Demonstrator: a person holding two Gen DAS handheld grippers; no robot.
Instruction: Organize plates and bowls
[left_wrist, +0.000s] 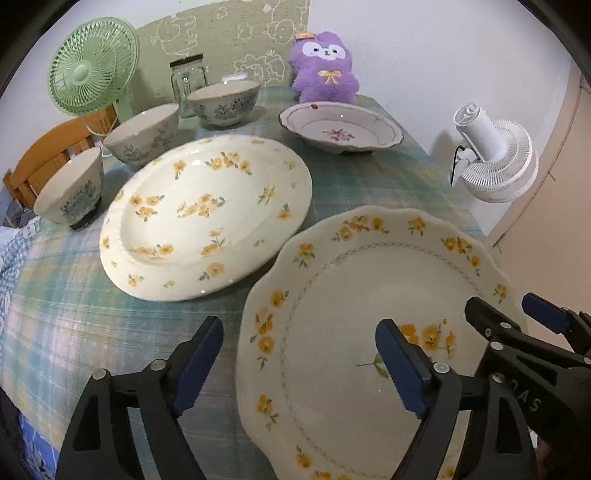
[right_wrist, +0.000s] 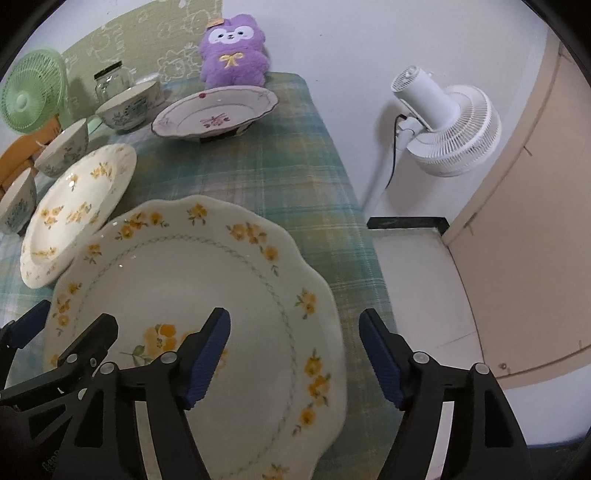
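1. Left gripper (left_wrist: 299, 363): jaws wide, nothing clamped. Left finger is over the tablecloth (left_wrist: 110, 306); right finger is over the scalloped plate (left_wrist: 351, 295), so the plate's left rim sits in the gap. Pads are clear of it.
2. Right gripper (right_wrist: 295, 360): jaws also wide, nothing clamped. Left finger is over the plate's well, right finger past its right rim, near the table edge. That rim sits between the fingers, untouched.
3. Scalloped plate: nearest the cameras, yellow flowers round the rim and one sprig in the middle. Seems to lie flat on the cloth, but the fisheye makes that hard to confirm.
4. Oval plate (left_wrist: 207, 225): just left of and behind the scalloped one, yellow flowers all over. Rims are very close; contact can't be judged.
5. Pink-flower dish (left_wrist: 340, 127): further back, well apart from both plates, dark-edged rim.
6. Three bowls (left_wrist: 146, 134) run in a diagonal line along the left side, all upright, blue-grey pattern outside.
7. Behind the bowls: jar (left_wrist: 188, 79) and green fan (left_wrist: 94, 70). Purple plush (left_wrist: 325, 70) stands against the wall behind the dish.
8. White fan (right_wrist: 443, 125) is off the table, to the right.
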